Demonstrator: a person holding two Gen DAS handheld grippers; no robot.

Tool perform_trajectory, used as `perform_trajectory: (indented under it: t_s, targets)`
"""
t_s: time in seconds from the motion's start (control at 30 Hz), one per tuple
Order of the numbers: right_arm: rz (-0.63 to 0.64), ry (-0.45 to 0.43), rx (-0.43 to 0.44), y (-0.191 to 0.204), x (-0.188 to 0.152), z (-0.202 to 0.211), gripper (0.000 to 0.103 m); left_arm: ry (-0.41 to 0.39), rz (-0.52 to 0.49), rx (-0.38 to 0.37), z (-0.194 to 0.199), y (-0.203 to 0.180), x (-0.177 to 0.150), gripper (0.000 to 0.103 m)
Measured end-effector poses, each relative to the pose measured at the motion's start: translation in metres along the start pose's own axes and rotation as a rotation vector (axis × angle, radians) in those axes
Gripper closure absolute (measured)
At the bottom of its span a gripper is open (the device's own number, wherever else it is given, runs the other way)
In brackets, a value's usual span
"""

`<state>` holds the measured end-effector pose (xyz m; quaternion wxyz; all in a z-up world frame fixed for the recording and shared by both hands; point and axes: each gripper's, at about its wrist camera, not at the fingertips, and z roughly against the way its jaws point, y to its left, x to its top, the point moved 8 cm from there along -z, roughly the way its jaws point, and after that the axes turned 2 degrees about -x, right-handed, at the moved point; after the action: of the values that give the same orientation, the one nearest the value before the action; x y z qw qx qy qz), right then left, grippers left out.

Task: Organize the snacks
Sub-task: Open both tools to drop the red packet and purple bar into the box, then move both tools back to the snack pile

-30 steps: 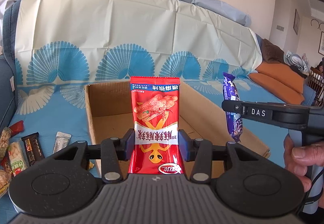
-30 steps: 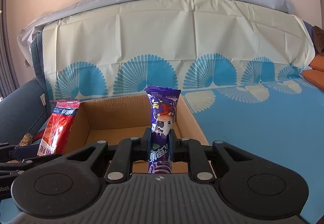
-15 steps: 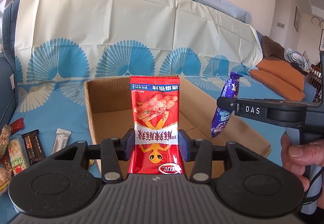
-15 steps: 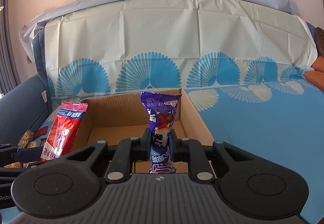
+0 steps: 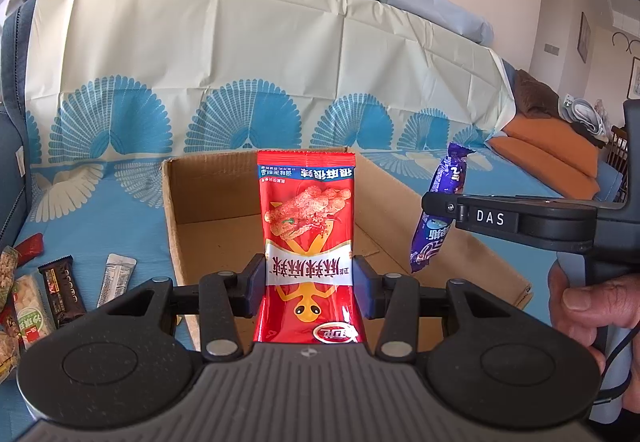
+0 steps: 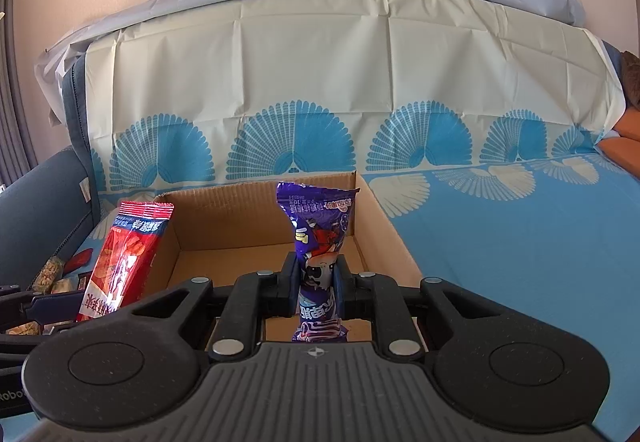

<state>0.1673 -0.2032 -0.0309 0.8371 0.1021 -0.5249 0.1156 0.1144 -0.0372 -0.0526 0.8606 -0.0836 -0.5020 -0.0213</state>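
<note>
The left claw [image 5: 309,282] is clamped on a glossy red foil packet [image 5: 307,238], flat and rectangular with crimped ends. Its printing is upside down, and its two black pads press on the packet's long edges a little below the middle. The packet stands upright in front of an open cardboard box [image 5: 456,242], a shallow tray of plain brown corrugated board with rough-cut walls and a matt, creased floor.

The right claw [image 6: 318,284] grips a shiny purple wrapper [image 6: 320,238]. This slim, pillow-shaped snack is pinched narrow at the waist between the pads, and its crinkled upper end fans out above them. In the left wrist view the purple wrapper [image 5: 438,210] hangs tilted over the box's right wall, held by the flat black finger of the right claw [image 5: 434,204], and a hand [image 5: 580,302] is wrapped around that tool's handle.

The box sits on a sofa seat under a smooth cover [image 5: 100,222] of thin, fold-creased sheeting. The cover is blue on the seat and cream up the back, printed with blue and white fan shapes.

By the seat's left edge, beside the box, lies a loose cluster of snacks. It includes a dark chocolate bar [image 5: 62,292], a small silver sachet [image 5: 116,278] and pale packets [image 5: 30,314] of puffed or nutty pieces.
</note>
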Motion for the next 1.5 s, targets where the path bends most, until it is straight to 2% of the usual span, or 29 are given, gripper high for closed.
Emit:
perform_trajectory:
  t_s: [0.07, 0.13, 0.23, 0.27, 0.43, 0.63, 0.87, 0.93, 1.13, 1.23, 1.37, 1.43, 1.5]
  targets:
    - [-0.003, -0.002, -0.005, -0.001, 0.0, 0.0, 0.084, 0.009, 0.01, -0.014, -0.001, -0.002, -0.001, 0.05]
    - [-0.011, 0.002, -0.011, -0.002, -0.001, -0.001, 0.082, 0.005, 0.015, -0.026, 0.0, -0.003, 0.0, 0.042]
    - [-0.023, 0.005, -0.022, -0.005, -0.001, -0.001, 0.067, -0.011, 0.003, -0.022, 0.002, -0.005, 0.002, 0.04]
    - [-0.023, 0.004, -0.028, -0.005, -0.001, -0.001, 0.064, -0.012, 0.005, -0.019, 0.002, -0.005, 0.002, 0.04]
    - [-0.016, 0.006, -0.039, -0.006, -0.002, -0.002, 0.064, -0.033, 0.011, -0.002, 0.003, -0.003, 0.003, 0.04]
    - [0.01, 0.003, -0.044, -0.003, -0.004, -0.003, 0.064, -0.068, 0.003, -0.006, 0.008, -0.003, 0.005, 0.045]
    - [0.0, -0.001, -0.04, 0.002, -0.004, -0.002, 0.064, -0.064, 0.047, -0.017, 0.016, 0.008, 0.005, 0.048]
    - [-0.003, -0.006, -0.036, 0.004, -0.004, -0.002, 0.064, -0.06, 0.076, -0.02, 0.02, 0.016, 0.006, 0.053]
    - [-0.025, -0.015, -0.015, 0.023, -0.002, 0.001, 0.064, -0.079, 0.11, 0.006, 0.047, 0.039, 0.01, 0.054]
    - [-0.038, -0.028, 0.008, 0.038, -0.001, 0.005, 0.064, -0.063, 0.106, 0.018, 0.059, 0.055, 0.018, 0.059]
    - [-0.042, -0.046, 0.057, 0.064, -0.001, 0.01, 0.064, -0.059, 0.042, 0.106, 0.077, 0.092, 0.031, 0.06]
    - [-0.045, -0.059, 0.076, 0.078, -0.001, 0.014, 0.064, -0.061, 0.072, 0.154, 0.084, 0.119, 0.028, 0.06]
    - [-0.053, -0.068, 0.099, 0.092, -0.002, 0.016, 0.065, -0.06, 0.146, 0.198, 0.09, 0.149, 0.013, 0.06]
